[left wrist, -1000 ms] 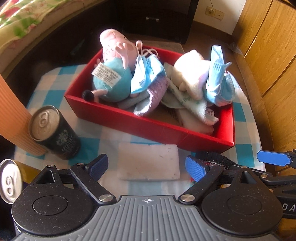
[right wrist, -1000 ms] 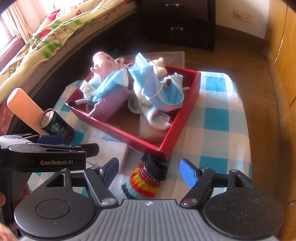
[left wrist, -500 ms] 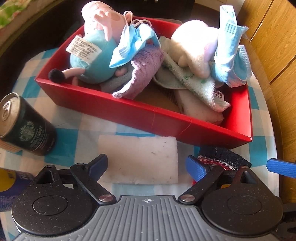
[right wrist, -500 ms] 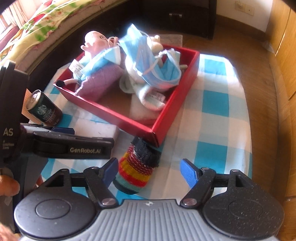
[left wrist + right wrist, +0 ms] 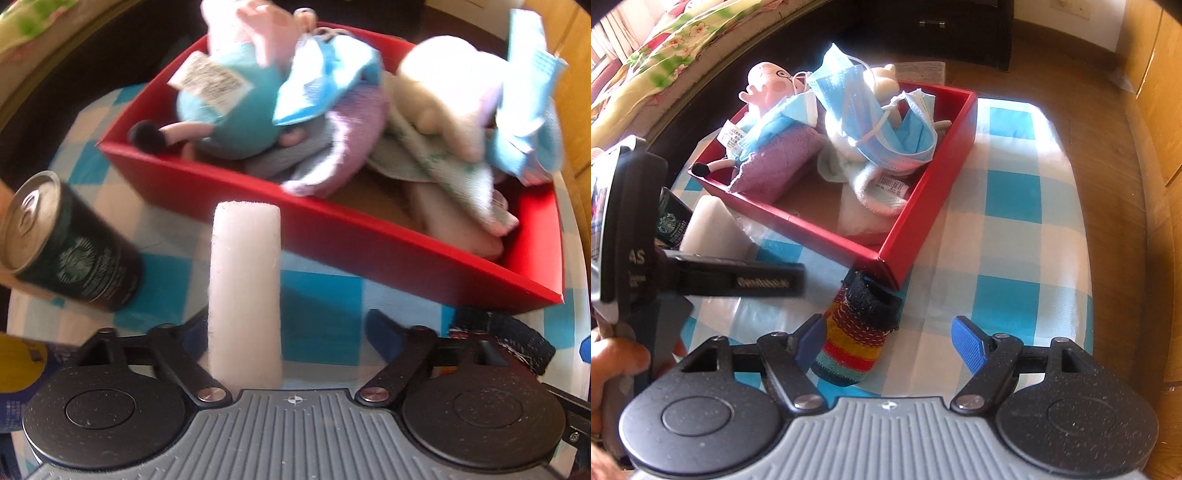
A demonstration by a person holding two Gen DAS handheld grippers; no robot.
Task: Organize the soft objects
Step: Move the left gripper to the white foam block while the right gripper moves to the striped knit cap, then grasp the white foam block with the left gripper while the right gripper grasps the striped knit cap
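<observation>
Left gripper [image 5: 291, 332] spread wide, white sponge [image 5: 243, 291] leaning against its left finger, long axis pointing away toward the red box [image 5: 332, 236], right gripper [image 5: 888, 339] wide open around a striped sock [image 5: 855, 338] lying on the checked cloth [image 5: 1012, 229], cuff toward the box, holding nothing.

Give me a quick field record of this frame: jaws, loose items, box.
left gripper: jaws apart, white sponge stands on edge against the left one
right gripper: jaws open around the striped sock, not closed
red box: holds plush toys, face masks, cloths
can: on the checked cloth, left of the sponge
still outside box: sponge, sock
</observation>
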